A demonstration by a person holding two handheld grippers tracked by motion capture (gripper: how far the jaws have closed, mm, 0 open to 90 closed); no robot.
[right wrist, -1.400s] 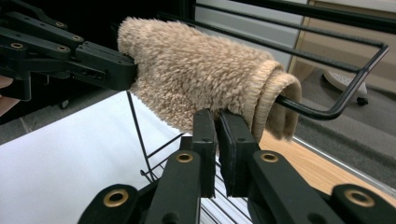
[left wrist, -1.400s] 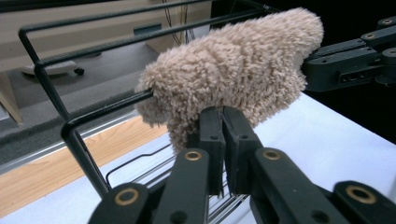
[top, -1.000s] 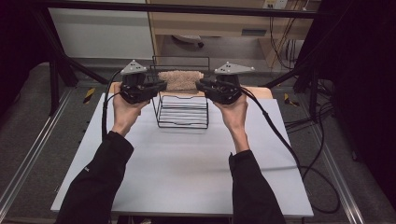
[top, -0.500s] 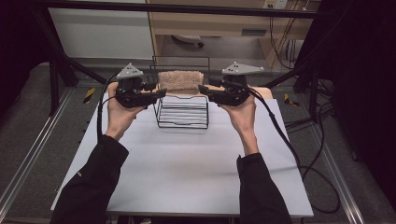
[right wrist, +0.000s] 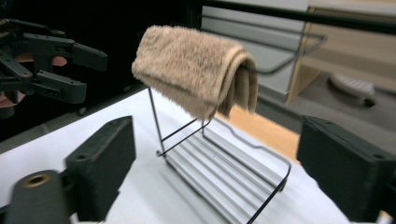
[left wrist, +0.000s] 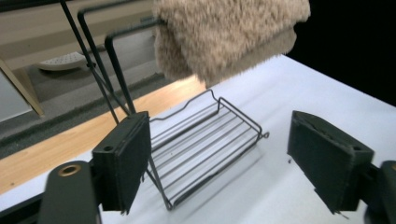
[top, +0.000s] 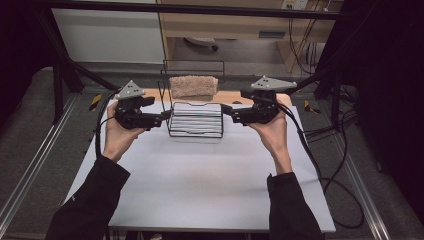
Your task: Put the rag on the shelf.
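While the person's forearms come in over the near edge of the white table (top: 200, 190), each hand grips its tool to one side of a black wire rack (top: 196, 120); the left gripper (top: 162, 116) sits just beside the rack's left edge, its jaws spread wide with nothing between them, and in the left gripper view one jaw stands close against the rack's corner wire, though whether they touch cannot be told; the right gripper (top: 225, 109) sits just beside the rack's right edge, jaws likewise wide apart and empty, framing the rack in the right gripper view without touching it; the rack's slatted tray (right wrist: 224, 172) lies flat on the table between the two tools; behind the tray the rack's thin uprights rise to a rail, and a folded tan towel (top: 193, 86) hangs draped over it, clear of the tray below; in the right gripper view the towel (right wrist: 196, 70) shows doubled over the rail; beyond the rack runs the table's wooden far edge (top: 235, 97), then a grey floor and a pale wooden cabinet (top: 225, 22).
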